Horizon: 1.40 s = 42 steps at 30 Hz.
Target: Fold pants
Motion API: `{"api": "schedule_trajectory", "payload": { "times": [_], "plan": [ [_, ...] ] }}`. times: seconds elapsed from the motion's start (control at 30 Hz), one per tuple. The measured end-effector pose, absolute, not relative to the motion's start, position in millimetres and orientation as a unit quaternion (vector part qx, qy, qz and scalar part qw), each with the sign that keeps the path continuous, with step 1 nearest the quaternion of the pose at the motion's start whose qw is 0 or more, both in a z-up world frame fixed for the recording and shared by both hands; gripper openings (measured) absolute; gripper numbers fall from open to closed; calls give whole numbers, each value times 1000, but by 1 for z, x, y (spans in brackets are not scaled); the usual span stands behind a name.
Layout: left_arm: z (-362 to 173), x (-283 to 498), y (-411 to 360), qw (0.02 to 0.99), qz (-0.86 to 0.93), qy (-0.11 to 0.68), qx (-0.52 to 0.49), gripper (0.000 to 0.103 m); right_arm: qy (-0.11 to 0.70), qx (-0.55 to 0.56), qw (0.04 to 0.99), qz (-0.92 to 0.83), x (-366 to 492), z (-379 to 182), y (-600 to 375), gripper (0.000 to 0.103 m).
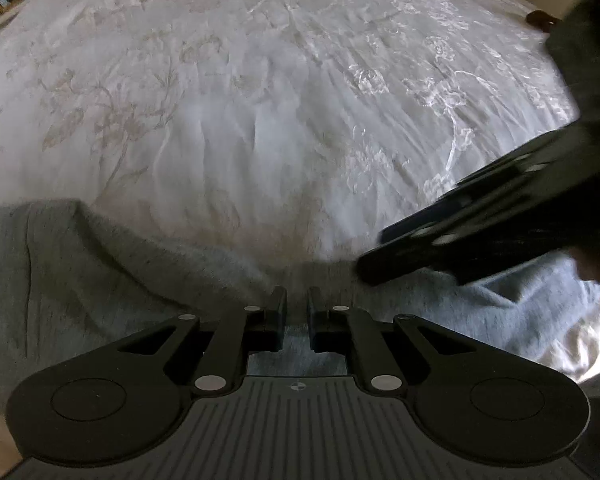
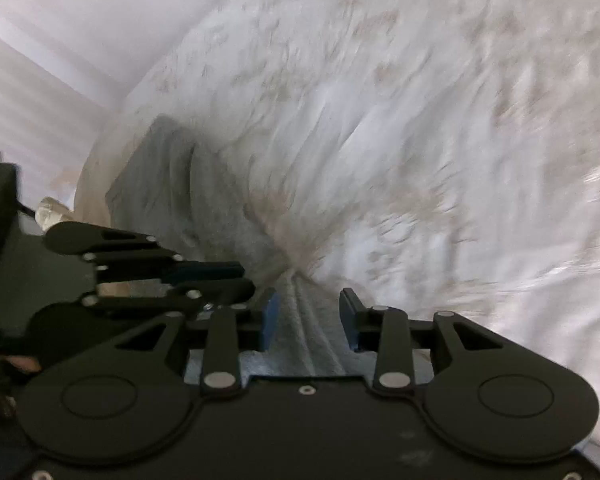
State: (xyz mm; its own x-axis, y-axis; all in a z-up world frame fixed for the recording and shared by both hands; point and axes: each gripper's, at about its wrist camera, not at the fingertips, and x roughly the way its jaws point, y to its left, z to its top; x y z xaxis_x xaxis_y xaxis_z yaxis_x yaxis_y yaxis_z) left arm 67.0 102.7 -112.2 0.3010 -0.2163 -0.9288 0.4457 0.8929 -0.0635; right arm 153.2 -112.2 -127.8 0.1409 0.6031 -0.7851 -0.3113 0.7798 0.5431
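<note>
Grey pants (image 1: pixel 100 264) lie rumpled along the bed's (image 1: pixel 284 92) near edge; left claw (image 1: pixel 297 312) pinches the fabric, right claw (image 2: pixel 308 320) stands parted over it.

The right claw (image 1: pixel 370 266) is smeared by blur in the left wrist view. The pants (image 1: pixel 100 272) are cut off at the left edge there. The bed (image 2: pixel 420 140) is streaked by blur in the right wrist view.

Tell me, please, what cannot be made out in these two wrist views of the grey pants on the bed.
- Grey knit pants: left wrist view, both ends run past the frame edges, so fold stage unclear.
- Right gripper: left wrist view, motion blur hides its fingertips.
- White floral bedspread: right wrist view, pattern smeared by blur.
- Left gripper: its own fingers hide whether cloth is pinched.
</note>
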Motion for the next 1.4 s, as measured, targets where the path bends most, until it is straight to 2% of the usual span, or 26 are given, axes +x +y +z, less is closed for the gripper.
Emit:
{"api": "schedule_trajectory", "payload": {
  "times": [0.1,0.23,0.27,0.3,0.33,0.43,0.5,0.6,0.8,0.87,0.93,1.0,1.33,1.37,1.4],
  "plan": [
    [-112,68,112,791,-218,563,96,11,612,154,712,308,165,-149,-100,43],
    [-114,73,129,788,-207,570,105,11,622,182,702,294,175,-159,-88,42],
    [-115,76,135,788,-200,573,103,11,620,192,703,292,177,-156,-87,37],
    [-117,78,141,788,-192,577,100,11,614,195,708,290,179,-154,-85,20],
    [-121,82,147,784,-177,587,99,11,607,186,717,289,180,-150,-82,8],
    [-140,90,158,750,-171,632,93,11,571,137,754,294,177,-129,-75,6],
    [-142,89,160,751,-180,628,94,11,528,124,788,290,173,-105,-76,6],
    [-143,86,156,751,-187,623,109,11,480,126,827,265,170,-77,-83,5],
    [-128,91,152,756,-201,612,113,11,490,115,840,202,176,-90,-83,7],
    [-116,97,158,771,-194,597,105,11,506,116,832,194,180,-97,-80,16],
    [-107,107,163,784,-181,586,94,11,507,135,830,188,184,-99,-81,37],
    [-104,118,174,792,-160,584,80,11,507,162,825,191,191,-100,-85,43],
    [-132,102,210,775,-119,616,73,11,602,146,751,228,243,-144,-53,43],
    [-131,101,210,776,-120,614,73,11,607,148,746,233,245,-146,-50,40],
    [-131,101,211,777,-119,614,72,11,605,146,746,235,246,-146,-47,27]
  ]
}}
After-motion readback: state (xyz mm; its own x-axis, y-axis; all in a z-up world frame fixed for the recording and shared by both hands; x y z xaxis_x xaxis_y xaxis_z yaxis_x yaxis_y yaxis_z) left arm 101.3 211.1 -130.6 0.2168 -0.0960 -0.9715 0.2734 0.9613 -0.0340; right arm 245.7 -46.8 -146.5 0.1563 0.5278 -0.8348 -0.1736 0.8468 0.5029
